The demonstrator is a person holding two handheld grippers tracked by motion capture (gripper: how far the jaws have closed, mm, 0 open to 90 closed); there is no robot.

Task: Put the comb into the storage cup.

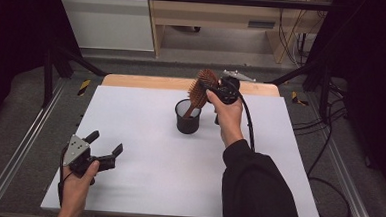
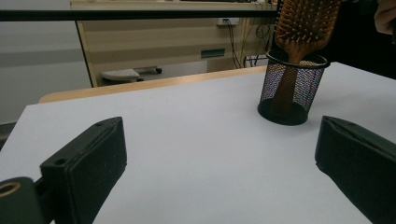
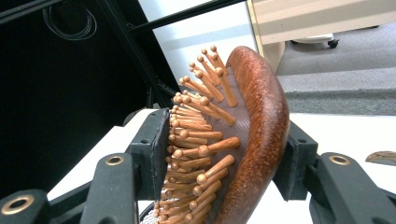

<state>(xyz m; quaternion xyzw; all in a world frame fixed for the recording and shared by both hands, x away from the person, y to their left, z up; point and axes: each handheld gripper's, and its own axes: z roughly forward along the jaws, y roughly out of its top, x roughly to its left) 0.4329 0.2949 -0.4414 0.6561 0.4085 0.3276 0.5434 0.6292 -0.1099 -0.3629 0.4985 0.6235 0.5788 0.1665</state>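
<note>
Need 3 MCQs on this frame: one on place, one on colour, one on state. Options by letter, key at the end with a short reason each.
1. Where is the handle of the hairbrush?
A. Flat on the table
B. Down inside the black mesh cup
C. Between the left gripper's jaws

2. What colour is the hairbrush?
A. Reddish-brown wood
B. Blue
C. White

3. How does the left gripper stand?
A. Shut on the cup
B. Shut on the brush
C. Open, with nothing between its jaws

Key:
1 B: in the left gripper view the handle runs down inside the mesh, head sticking out above the rim.
2 A: the right gripper view shows a red-brown wooden back and wooden pins.
3 C: the left gripper view shows its jaws wide apart over bare white table, the cup well beyond them. The right gripper has the brush head between its jaws.
</note>
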